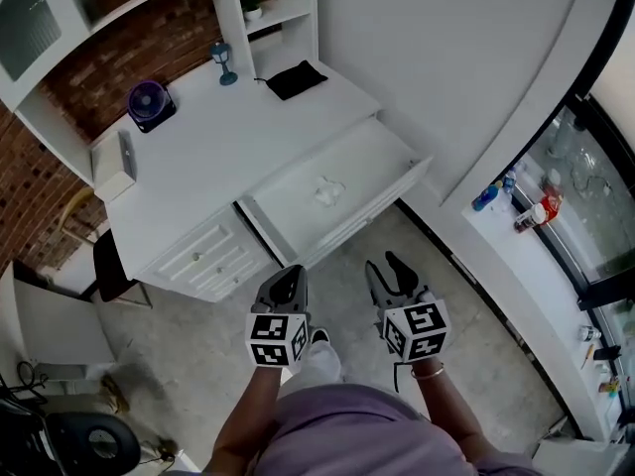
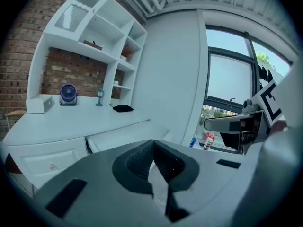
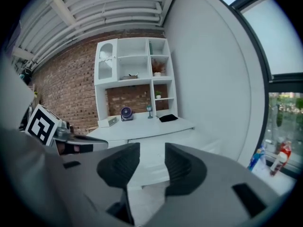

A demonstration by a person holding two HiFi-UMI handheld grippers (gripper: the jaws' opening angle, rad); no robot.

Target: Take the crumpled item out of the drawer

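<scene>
A small crumpled white item (image 1: pixel 330 192) lies in the open drawer (image 1: pixel 369 216) of the white desk (image 1: pixel 218 157). Both grippers hang over the floor in front of the drawer, well short of it. My left gripper (image 1: pixel 289 276) is shut, its pads meeting with nothing between them (image 2: pixel 153 145). My right gripper (image 1: pixel 387 269) stands open with a clear gap and nothing in it (image 3: pixel 152 162). From both gripper views the desk and the pulled-out drawer (image 3: pixel 158 143) lie ahead, but the crumpled item does not show there.
On the desk stand a purple fan (image 1: pixel 149 104), a small lamp (image 1: pixel 225 62), a black pouch (image 1: pixel 296 78) and a white box (image 1: pixel 114 165). A closed drawer unit (image 1: pixel 203 258) sits left of the open drawer. A sill with bottles (image 1: pixel 516 201) runs along the right.
</scene>
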